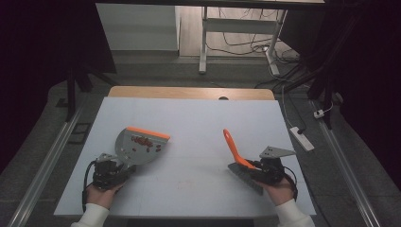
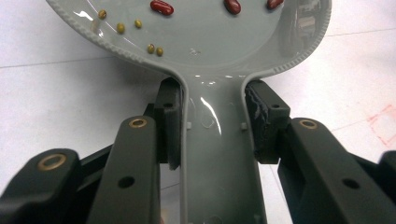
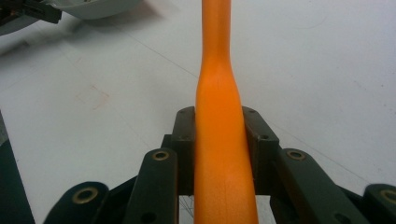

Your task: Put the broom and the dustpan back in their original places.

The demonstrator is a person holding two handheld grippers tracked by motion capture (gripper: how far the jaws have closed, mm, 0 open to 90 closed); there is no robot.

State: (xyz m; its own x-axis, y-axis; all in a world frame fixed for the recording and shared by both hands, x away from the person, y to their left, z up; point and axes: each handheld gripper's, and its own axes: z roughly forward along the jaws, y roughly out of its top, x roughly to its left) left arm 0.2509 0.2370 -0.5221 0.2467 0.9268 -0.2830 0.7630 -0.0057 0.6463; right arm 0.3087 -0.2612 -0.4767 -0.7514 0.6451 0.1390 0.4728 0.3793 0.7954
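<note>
A grey dustpan (image 1: 140, 144) with an orange front lip is held over the white table's left half. My left gripper (image 1: 113, 169) is shut on its handle (image 2: 212, 154). Several red beans (image 2: 162, 7) and small yellowish beans (image 2: 155, 48) lie in the pan. On the right, my right gripper (image 1: 264, 169) is shut on the orange handle (image 3: 219, 140) of a hand brush (image 1: 239, 158). The brush's dark bristles (image 1: 246, 176) point down toward the table and its handle tip rises toward the far left.
A white sheet (image 1: 189, 123) covers the table, with a wooden edge (image 1: 189, 92) at the back. A faint red square mark (image 2: 385, 122) is drawn on the sheet. A power strip (image 1: 302, 138) and cables lie on the floor at the right.
</note>
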